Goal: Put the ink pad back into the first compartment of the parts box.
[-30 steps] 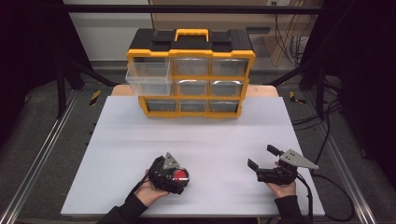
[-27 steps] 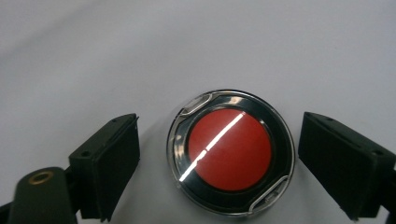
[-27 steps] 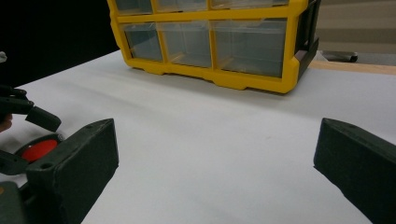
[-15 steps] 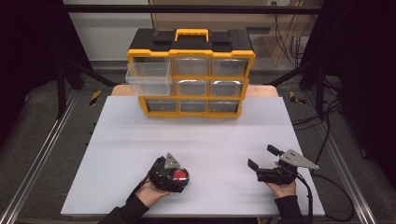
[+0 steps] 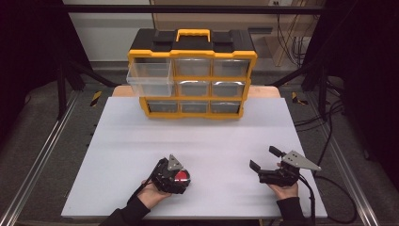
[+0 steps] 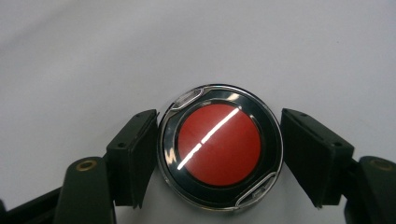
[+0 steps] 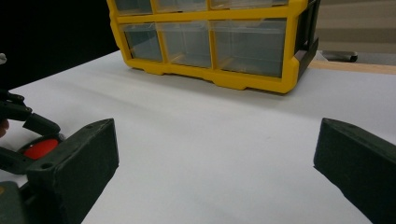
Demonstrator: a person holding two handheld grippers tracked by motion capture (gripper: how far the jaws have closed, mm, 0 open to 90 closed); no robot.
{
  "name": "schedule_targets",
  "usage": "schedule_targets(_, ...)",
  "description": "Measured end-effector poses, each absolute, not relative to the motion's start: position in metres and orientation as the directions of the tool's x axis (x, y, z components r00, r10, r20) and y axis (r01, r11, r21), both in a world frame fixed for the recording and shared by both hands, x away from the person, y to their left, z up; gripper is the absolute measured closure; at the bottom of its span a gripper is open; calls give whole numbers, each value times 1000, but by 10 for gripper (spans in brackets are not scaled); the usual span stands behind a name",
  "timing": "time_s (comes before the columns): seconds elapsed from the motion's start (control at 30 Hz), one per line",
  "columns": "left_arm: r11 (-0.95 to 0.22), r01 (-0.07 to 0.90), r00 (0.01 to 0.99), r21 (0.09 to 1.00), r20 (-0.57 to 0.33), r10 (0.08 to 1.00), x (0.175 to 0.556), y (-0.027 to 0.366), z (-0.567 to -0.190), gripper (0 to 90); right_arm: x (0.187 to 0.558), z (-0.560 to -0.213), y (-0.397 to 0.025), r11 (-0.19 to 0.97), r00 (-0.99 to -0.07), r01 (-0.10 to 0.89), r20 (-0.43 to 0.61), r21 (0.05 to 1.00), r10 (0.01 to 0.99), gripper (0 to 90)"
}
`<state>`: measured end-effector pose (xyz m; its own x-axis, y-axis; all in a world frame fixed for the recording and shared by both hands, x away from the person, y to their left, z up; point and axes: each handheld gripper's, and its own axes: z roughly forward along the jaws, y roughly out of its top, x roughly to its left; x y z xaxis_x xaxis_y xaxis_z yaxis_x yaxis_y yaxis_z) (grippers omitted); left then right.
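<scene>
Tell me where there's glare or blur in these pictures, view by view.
Left gripper view: a bright streak of glare crosses the red round disc, and its chrome rim mirrors light. Right gripper view: the near black jaws are soft, while the yellow drawer cabinet is fairly sharp. High view: the white table is evenly lit, the surroundings dark, and the whole picture is slightly soft.

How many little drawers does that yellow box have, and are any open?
9, in three rows of three in the yellow organizer. Eight sit closed; the top-left drawer is pulled out toward the table. All look empty, though their contents are hard to make out.
</scene>
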<state>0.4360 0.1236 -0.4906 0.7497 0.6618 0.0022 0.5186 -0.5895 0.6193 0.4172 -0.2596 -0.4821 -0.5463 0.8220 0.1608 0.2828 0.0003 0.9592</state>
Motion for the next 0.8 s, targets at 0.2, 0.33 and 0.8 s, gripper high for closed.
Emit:
schedule_targets(0.2, -594, 519, 752, 614, 2, 659, 437, 124, -490, 292, 417, -482, -259, 3, -548, 283, 159, 959, 821, 5)
schedule_targets(0.33, -595, 519, 753, 614, 2, 658, 437, 124, -490, 293, 418, -482, -259, 4, -548, 282, 158, 959, 822, 5)
schedule_targets(0.8, -586, 514, 754, 627, -4, 657, 436, 127, -483, 293, 417, -482, -260, 3, -547, 281, 157, 960, 822, 5)
